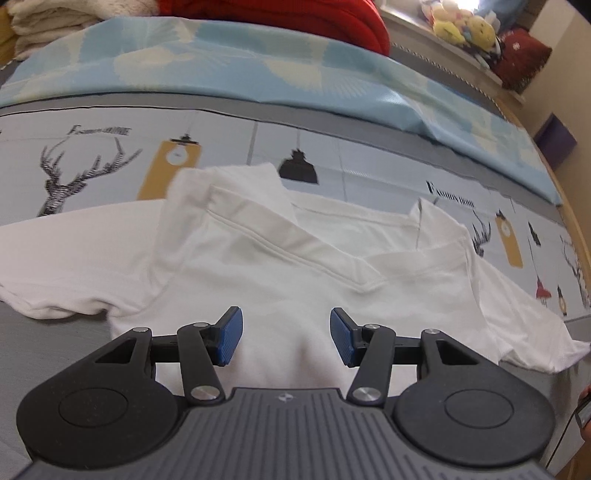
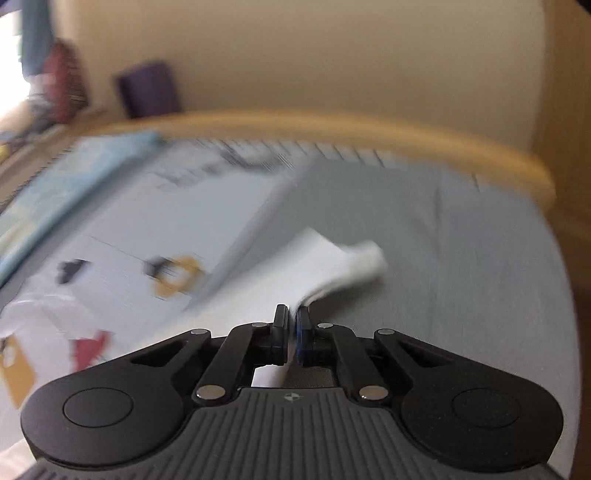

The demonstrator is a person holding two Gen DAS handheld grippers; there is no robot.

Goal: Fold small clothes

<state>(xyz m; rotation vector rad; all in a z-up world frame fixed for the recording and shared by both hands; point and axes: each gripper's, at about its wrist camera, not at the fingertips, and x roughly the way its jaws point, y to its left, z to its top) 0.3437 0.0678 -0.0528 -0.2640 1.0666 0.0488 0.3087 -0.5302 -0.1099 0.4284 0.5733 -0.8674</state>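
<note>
A white T-shirt (image 1: pixel 295 266) lies spread on the printed bed sheet (image 1: pixel 92 166), with one side folded over its middle. My left gripper (image 1: pixel 286 321) hovers open just above the shirt's near part, its blue pads (image 1: pixel 231 336) wide apart and empty. In the blurred right wrist view, my right gripper (image 2: pixel 291 314) is shut on an edge of the white T-shirt (image 2: pixel 332 266). The cloth passes between the pads and a loose flap sticks out beyond them over the grey sheet (image 2: pixel 443 258).
A light blue blanket (image 1: pixel 258 66) lies across the bed behind the shirt, with red fabric (image 1: pixel 314 18) and cream towels (image 1: pixel 44 22) beyond it. Plush toys (image 1: pixel 465 26) sit on a sill. A purple box (image 1: pixel 556 140) stands past the bed's wooden edge (image 2: pixel 332 125).
</note>
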